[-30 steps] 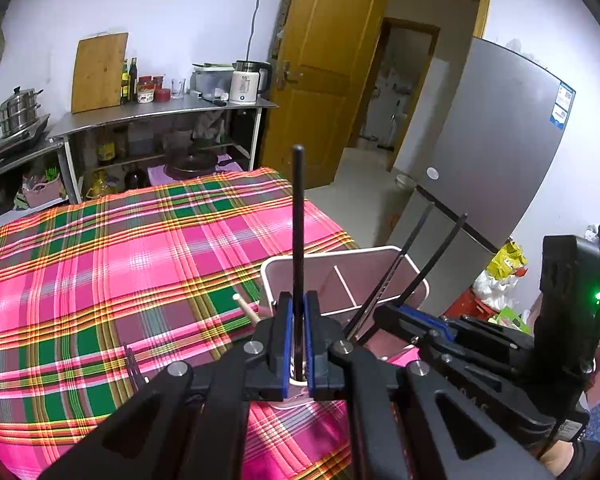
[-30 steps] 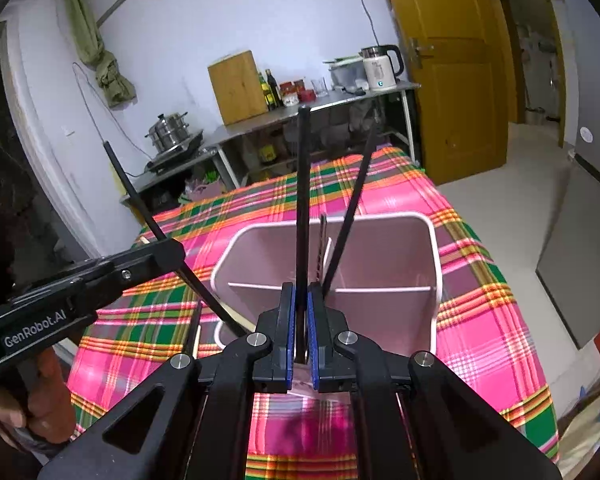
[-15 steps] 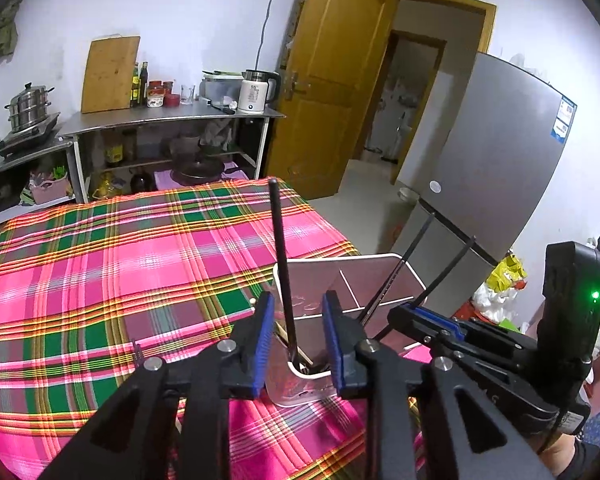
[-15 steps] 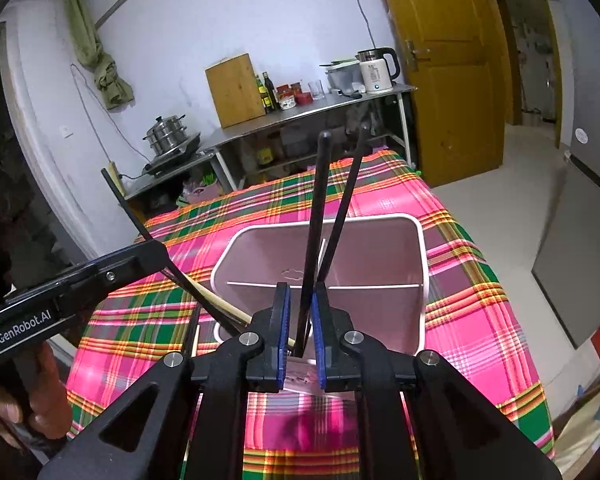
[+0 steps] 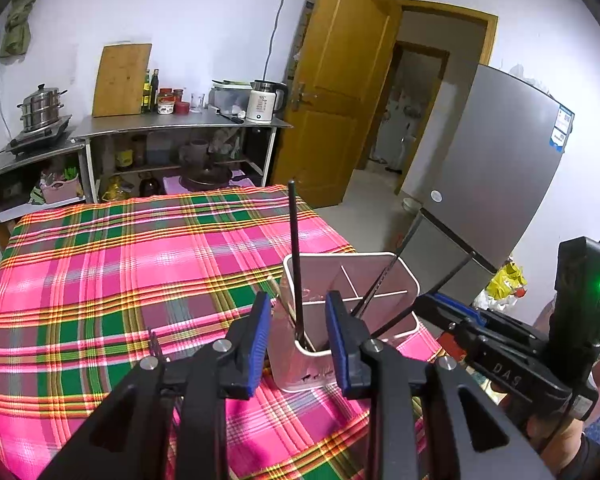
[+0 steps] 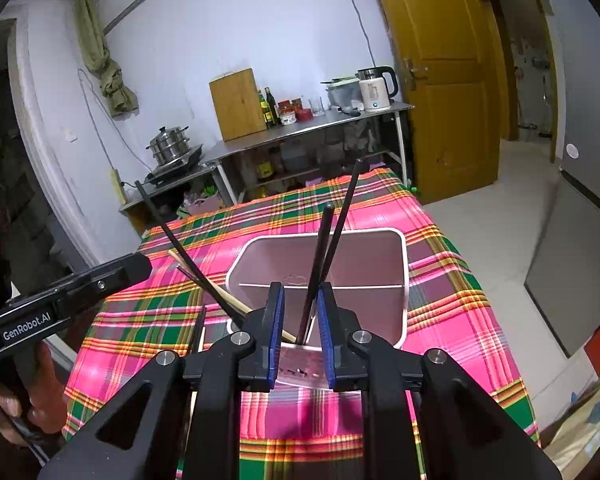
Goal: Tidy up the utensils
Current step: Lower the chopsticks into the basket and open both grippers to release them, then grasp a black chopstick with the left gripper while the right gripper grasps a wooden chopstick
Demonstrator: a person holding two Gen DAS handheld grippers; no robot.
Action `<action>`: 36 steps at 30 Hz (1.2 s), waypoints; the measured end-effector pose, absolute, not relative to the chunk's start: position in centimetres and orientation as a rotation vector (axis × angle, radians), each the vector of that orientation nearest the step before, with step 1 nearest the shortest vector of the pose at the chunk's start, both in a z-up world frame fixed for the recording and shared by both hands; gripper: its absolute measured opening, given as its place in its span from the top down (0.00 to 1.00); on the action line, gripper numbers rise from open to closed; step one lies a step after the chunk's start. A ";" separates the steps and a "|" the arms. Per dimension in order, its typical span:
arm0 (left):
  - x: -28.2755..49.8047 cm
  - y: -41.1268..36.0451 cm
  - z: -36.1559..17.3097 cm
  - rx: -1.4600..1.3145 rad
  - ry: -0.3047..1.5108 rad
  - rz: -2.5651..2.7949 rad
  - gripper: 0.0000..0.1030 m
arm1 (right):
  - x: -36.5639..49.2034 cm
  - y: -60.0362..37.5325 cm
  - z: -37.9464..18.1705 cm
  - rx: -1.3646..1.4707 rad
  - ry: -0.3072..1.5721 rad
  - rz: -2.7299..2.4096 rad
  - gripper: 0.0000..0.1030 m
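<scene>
A white divided utensil holder [image 5: 380, 258] stands on the plaid-covered table. My left gripper [image 5: 298, 300] hovers just before its near end. The jaws are opening, and a black chopstick [image 5: 294, 264] stands free between the blue pads, resting in the holder. In the right wrist view my right gripper [image 6: 301, 292] is also opening. A black chopstick [image 6: 318, 264] rises between its pads without touching them, beside a second one [image 6: 344, 220]. A pale wooden chopstick [image 6: 204, 280] leans out to the left.
A thin dark utensil [image 6: 199, 326] lies on the cloth left of the holder. Behind the table are a metal shelf [image 5: 172, 124] with a kettle, bottles and a cutting board. A grey fridge [image 5: 500, 168] and a wooden door [image 5: 340, 100] stand on the right.
Both grippers were shut on upright black chopsticks and have opened. The chopsticks now stand loose in the holder. Both grippers have drawn back and up slightly.
</scene>
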State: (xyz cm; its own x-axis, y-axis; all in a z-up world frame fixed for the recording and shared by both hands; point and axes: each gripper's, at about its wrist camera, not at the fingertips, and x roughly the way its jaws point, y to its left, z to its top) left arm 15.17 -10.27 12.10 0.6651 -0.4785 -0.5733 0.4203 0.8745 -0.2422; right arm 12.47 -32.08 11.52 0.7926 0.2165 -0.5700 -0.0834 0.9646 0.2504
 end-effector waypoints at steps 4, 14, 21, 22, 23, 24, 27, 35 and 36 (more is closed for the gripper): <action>14.3 -9.5 12.0 -0.098 0.671 -0.498 0.71 | 11.7 -32.1 11.9 0.213 0.626 0.166 0.83; 10.8 -7.0 11.1 -0.100 0.674 -0.460 0.71 | 9.6 -32.4 12.8 0.204 0.596 0.177 0.83; 8.2 -4.2 9.6 -0.124 0.688 -0.407 0.71 | 8.0 -31.6 12.4 0.199 0.589 0.211 0.83; 7.8 -3.9 9.3 -0.129 0.691 -0.400 0.71 | 7.8 -31.3 12.2 0.197 0.592 0.224 0.83; 7.5 -3.6 9.1 -0.133 0.694 -0.392 0.71 | 7.5 -31.1 12.1 0.195 0.595 0.236 0.83; 7.1 -3.2 8.9 -0.138 0.696 -0.382 0.71 | 7.3 -30.8 11.9 0.192 0.598 0.244 0.83; 6.1 -2.2 8.2 -0.154 0.706 -0.358 0.71 | 6.8 -30.1 11.3 0.186 0.618 0.277 0.83; 5.2 -0.8 6.1 -0.184 0.747 -0.329 0.71 | 6.2 -27.7 9.4 0.155 0.679 0.350 0.83; 5.2 -0.8 5.8 -0.187 0.756 -0.328 0.71 | 6.1 -27.3 9.2 0.151 0.687 0.358 0.83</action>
